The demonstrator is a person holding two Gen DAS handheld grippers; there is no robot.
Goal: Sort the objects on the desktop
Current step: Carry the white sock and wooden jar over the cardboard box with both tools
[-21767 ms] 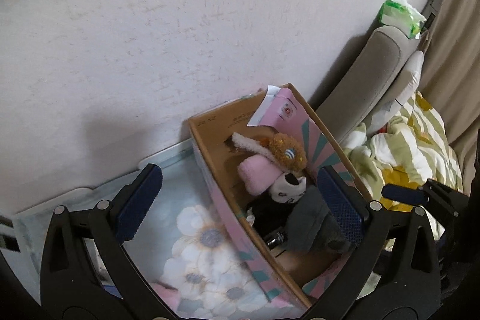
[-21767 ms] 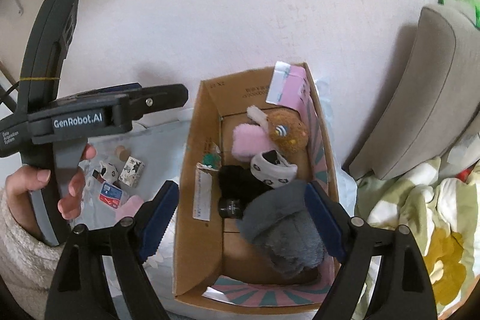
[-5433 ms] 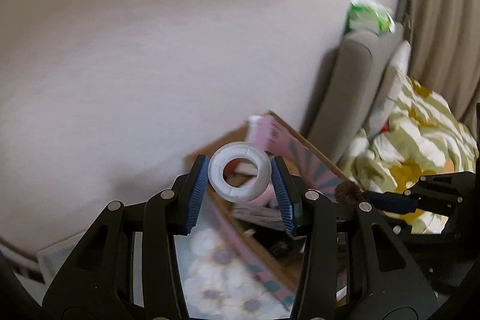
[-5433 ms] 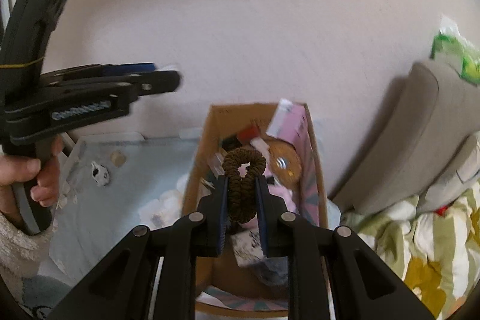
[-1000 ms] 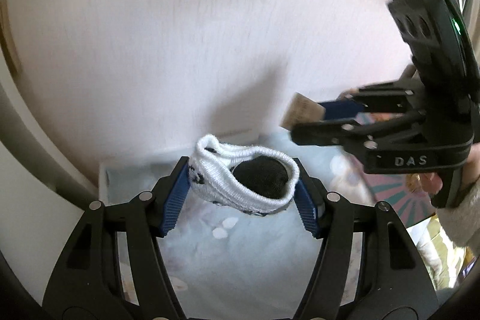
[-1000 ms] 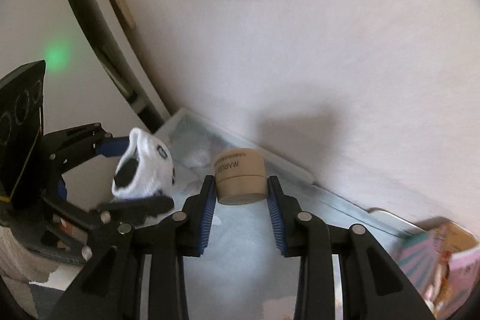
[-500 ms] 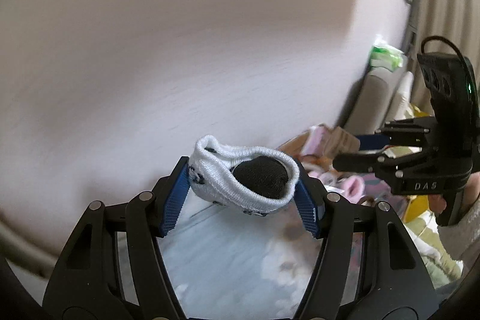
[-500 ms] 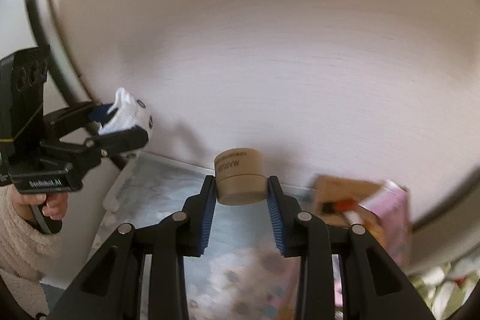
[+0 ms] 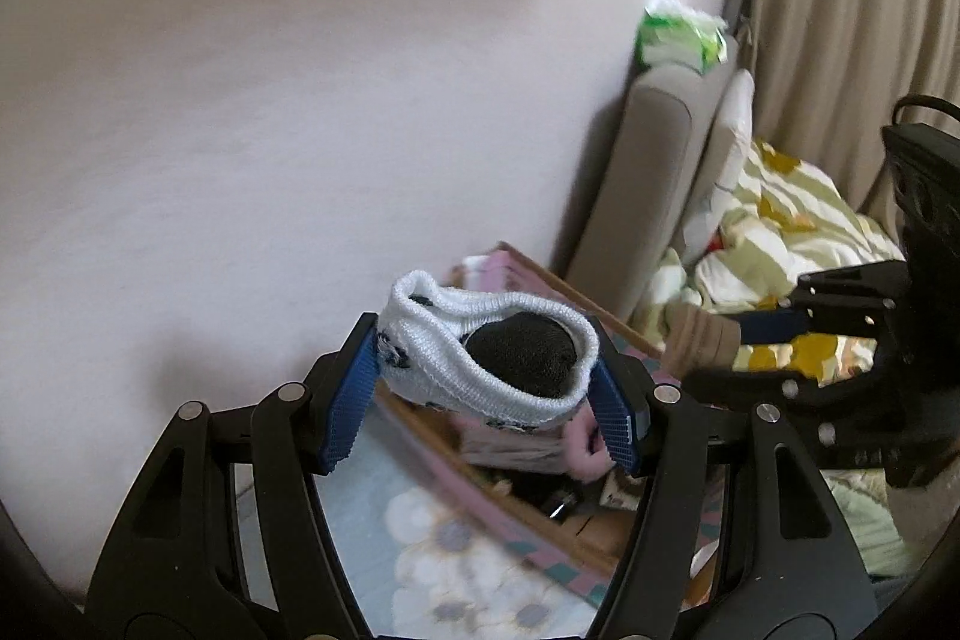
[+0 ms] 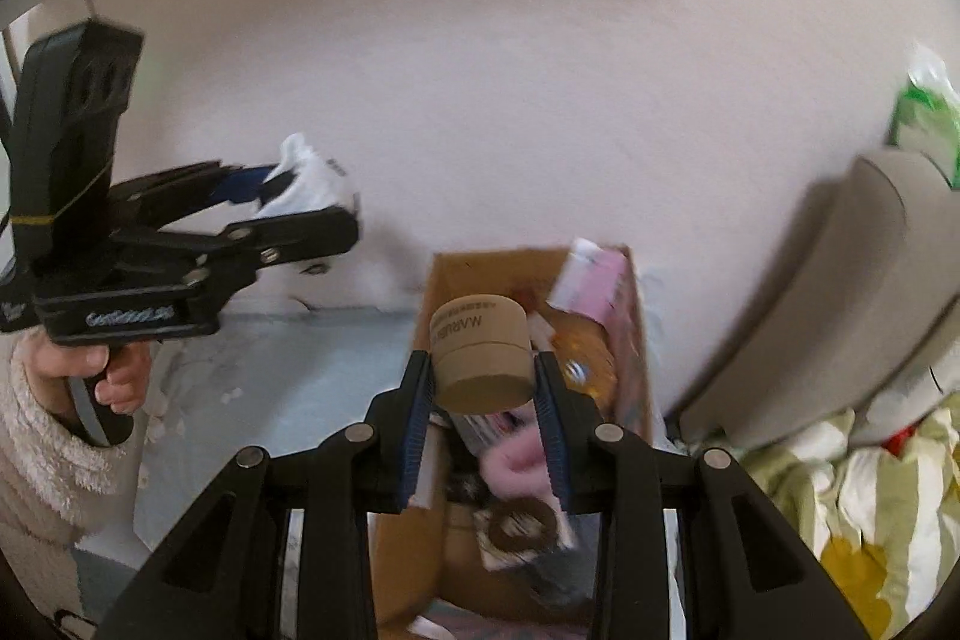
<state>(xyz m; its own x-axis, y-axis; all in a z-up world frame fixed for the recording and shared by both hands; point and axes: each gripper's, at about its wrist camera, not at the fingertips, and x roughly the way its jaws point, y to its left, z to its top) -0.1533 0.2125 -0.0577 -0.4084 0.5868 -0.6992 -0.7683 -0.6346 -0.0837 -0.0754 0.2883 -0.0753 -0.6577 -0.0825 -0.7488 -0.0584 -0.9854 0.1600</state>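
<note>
While both grippers hang above the desk, the left gripper has its blue ribbed pads pressed on a rolled white sock, a knitted bundle with dark spots and a black toe patch showing in its mouth; its long axis runs across from pad to pad, left to right in the left wrist view, and the open cuff faces up and toward the camera. The right gripper is closed to a narrower gap on a small tan cardboard jar, a squat cylinder of smooth matte board with printed lettering on its side; its axis stands roughly upright, tilted a little toward the camera, flat round base showing. Both held things sit in the air over or just beside the open cardboard box, whose plain brown inner walls and pink patterned outside stand against the far wall, right of the pale blue flowered mat. Inside the box lie a pink fluffy item and a brown hair tie. A hand in a fleecy cream sleeve grips the left tool's handle.
</note>
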